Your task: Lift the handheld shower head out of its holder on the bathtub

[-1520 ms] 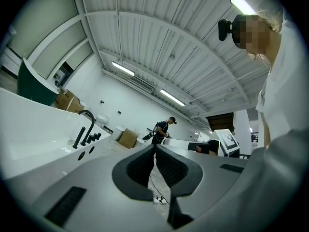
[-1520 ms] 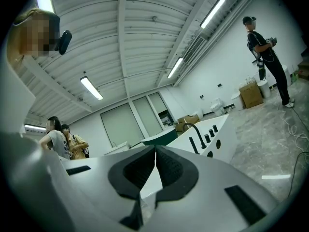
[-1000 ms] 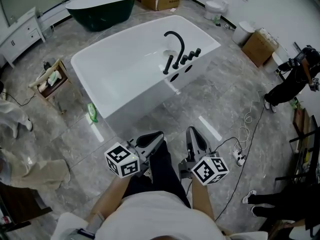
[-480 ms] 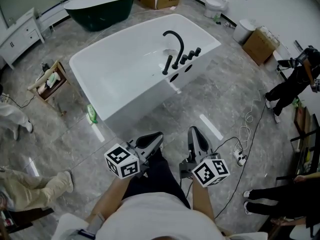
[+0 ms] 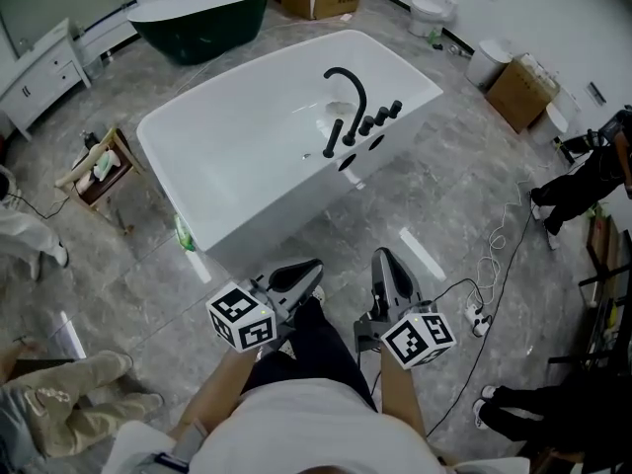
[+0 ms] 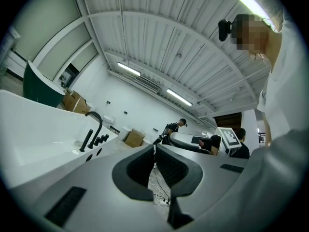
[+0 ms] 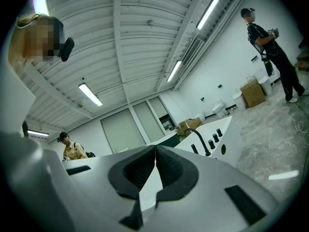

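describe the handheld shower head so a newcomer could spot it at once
Find the big white bathtub; black fittings stand in a row on its rim. Seen from the head view, the handheld shower head is the slim straight upright rod at the row's left end, beside the tall arched spout; the three knobs on the spout's other side are short and round.

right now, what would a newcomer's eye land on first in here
The big white tub fills the middle of the floor, with a black arched spout and the upright shower head on its right-hand rim. A dark green tub sits behind it at top left. At the bottom, the left gripper and right gripper are both shut, empty and short of the tub.
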The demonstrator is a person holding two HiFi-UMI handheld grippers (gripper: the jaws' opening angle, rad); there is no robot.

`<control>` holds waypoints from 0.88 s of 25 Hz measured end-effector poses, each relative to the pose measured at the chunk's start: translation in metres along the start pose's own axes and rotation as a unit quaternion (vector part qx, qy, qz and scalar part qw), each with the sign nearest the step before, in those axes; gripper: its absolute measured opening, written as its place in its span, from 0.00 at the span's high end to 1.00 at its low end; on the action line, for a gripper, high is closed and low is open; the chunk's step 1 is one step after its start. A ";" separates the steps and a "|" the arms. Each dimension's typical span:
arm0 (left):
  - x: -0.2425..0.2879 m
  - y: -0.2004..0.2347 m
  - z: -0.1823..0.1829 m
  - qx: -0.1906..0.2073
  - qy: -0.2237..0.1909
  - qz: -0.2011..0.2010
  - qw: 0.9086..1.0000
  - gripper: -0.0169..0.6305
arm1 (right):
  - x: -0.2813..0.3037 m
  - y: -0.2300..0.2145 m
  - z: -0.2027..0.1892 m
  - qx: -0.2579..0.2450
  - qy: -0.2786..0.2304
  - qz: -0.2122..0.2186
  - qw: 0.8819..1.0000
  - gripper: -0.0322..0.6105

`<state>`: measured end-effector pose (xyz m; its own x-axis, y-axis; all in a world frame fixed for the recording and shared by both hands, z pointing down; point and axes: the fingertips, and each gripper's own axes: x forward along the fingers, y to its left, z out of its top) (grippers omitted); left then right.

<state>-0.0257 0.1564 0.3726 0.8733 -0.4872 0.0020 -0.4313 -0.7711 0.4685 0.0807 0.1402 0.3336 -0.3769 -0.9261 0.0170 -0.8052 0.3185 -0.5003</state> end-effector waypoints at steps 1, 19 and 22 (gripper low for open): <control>0.003 0.002 0.002 0.001 0.000 0.001 1.000 0.94 | 0.004 -0.001 0.002 -0.001 0.001 0.003 1.000 0.92; 0.051 0.066 0.023 -0.008 0.003 0.014 1.000 0.94 | 0.075 -0.036 0.015 0.009 0.014 0.009 1.000 0.92; 0.064 0.077 0.028 -0.008 0.005 0.013 1.000 0.94 | 0.088 -0.046 0.018 0.011 0.018 0.008 1.000 0.92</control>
<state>-0.0093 0.0546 0.3837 0.8641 -0.5028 0.0236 -0.4505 -0.7517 0.4817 0.0927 0.0404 0.3429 -0.4068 -0.9126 0.0404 -0.7889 0.3287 -0.5193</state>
